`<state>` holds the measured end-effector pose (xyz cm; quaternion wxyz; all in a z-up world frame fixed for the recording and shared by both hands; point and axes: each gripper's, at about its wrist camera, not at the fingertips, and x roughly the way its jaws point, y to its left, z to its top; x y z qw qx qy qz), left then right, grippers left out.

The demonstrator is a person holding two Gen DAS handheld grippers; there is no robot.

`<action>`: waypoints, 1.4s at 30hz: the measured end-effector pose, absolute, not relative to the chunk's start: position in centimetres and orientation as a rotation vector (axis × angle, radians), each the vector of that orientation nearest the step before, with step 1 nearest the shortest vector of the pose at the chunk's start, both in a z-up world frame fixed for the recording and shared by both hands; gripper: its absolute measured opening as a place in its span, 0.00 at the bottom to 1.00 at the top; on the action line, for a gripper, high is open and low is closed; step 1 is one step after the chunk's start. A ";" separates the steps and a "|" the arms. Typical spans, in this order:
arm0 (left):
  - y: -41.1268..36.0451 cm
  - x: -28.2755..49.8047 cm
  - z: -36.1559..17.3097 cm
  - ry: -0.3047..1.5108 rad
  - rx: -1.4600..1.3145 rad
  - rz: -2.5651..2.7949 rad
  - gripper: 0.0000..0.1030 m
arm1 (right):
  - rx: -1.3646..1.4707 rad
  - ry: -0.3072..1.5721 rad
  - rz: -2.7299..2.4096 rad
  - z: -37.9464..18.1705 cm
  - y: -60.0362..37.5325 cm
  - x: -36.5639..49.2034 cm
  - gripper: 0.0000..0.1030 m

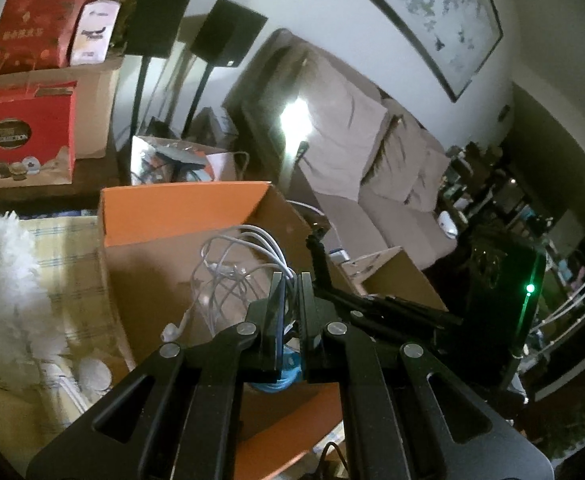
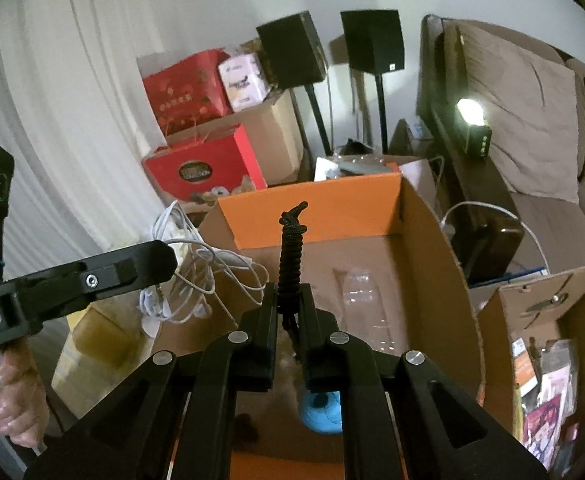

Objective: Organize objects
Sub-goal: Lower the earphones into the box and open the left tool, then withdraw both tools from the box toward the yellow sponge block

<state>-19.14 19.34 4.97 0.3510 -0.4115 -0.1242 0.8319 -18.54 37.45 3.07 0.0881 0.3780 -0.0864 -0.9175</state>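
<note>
My left gripper [image 1: 291,280] pinches tangled white earphones [image 1: 232,264], right gripper [image 2: 288,292] clamps a black cord [image 2: 291,256], both above the orange box [image 2: 312,204]. Blue roll [image 2: 322,414] already inside; these two left.

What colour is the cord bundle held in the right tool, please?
Black: the cord bundle sticks up from the right tool, clearest in the right wrist view.

blue roll [image 2: 321,412] half hidden behind the right tongs [image 2: 290,300], label on red box [image 1: 11,134] blurred
</note>
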 end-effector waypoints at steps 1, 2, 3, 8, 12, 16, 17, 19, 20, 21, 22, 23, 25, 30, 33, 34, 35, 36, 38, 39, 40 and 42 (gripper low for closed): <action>19.4 -19.3 4.7 -0.312 -1.079 2.158 0.05 | 1.142 -0.255 -2.724 2.7 37.4 -18.8 0.08; 19.4 -19.4 4.2 -0.302 -1.101 2.166 0.05 | 1.171 -0.252 -2.713 2.1 37.3 -19.2 0.08; 19.4 -19.6 3.6 -0.292 -1.128 2.175 0.05 | 1.198 -0.247 -2.709 1.6 37.2 -19.6 0.08; 19.1 -19.9 1.6 -0.294 -1.208 2.149 0.11 | 1.283 -0.246 -2.709 -0.4 37.4 -20.2 0.12; 18.7 -19.9 1.5 -0.306 -1.205 2.150 0.19 | 1.316 -0.254 -2.730 -0.8 38.1 -20.1 0.23; 17.9 -19.8 2.0 -0.320 -1.188 2.164 0.31 | 1.289 -0.263 -2.753 0.0 38.3 -19.3 0.25; 17.7 -19.6 2.1 -0.315 -1.183 2.171 0.32 | 1.277 -0.267 -2.757 0.3 38.3 -19.1 0.25; 17.5 -19.4 2.5 -0.306 -1.175 2.177 0.35 | 1.251 -0.269 -2.763 0.9 38.1 -18.6 0.26; 17.4 -19.2 2.7 -0.301 -1.171 2.181 0.36 | 1.240 -0.271 -2.764 1.1 38.0 -18.4 0.26; 17.2 -19.0 2.9 -0.295 -1.165 2.187 0.39 | 1.228 -0.271 -2.764 1.4 37.8 -18.2 0.28; 17.0 -18.8 3.1 -0.289 -1.159 2.194 0.45 | 1.215 -0.271 -2.764 1.8 37.6 -17.9 0.30; 16.7 -18.5 3.3 -0.281 -1.147 2.208 0.48 | 1.197 -0.270 -2.766 2.2 37.3 -17.6 0.31; 16.5 -18.0 3.9 -0.267 -1.129 2.230 0.56 | 1.170 -0.265 -2.764 2.8 36.7 -17.1 0.42; 14.5 -16.9 4.8 -0.236 -1.096 2.307 0.68 | 1.122 -0.235 -2.756 4.1 35.0 -16.1 0.56; 12.8 -16.6 4.9 -0.240 -1.098 2.351 0.83 | 1.108 -0.228 -2.743 4.5 33.9 -15.9 0.64; 12.1 -16.4 5.0 -0.246 -1.087 2.375 0.87 | 1.106 -0.228 -2.739 4.6 33.7 -15.9 0.67; 11.6 -16.3 5.0 -0.243 -1.083 2.390 0.88 | 1.106 -0.224 -2.735 4.6 33.3 -15.9 0.68; 10.9 -16.2 5.1 -0.236 -1.082 2.412 0.89 | 1.108 -0.222 -2.732 4.6 33.1 -15.9 0.71; 9.6 -16.0 5.0 -0.227 -1.084 2.442 0.92 | 1.112 -0.220 -2.725 4.6 32.6 -15.9 0.76; 9.0 -15.7 5.0 -0.222 -1.086 2.456 0.93 | 1.111 -0.217 -2.724 4.6 32.3 -15.8 0.79; 8.7 -15.6 4.9 -0.216 -1.088 2.468 0.93 | 1.108 -0.212 -2.725 4.6 32.1 -15.8 0.81; 7.7 -15.2 5.0 -0.194 -1.087 2.499 0.93 | 1.104 -0.205 -2.728 4.8 31.5 -15.8 0.82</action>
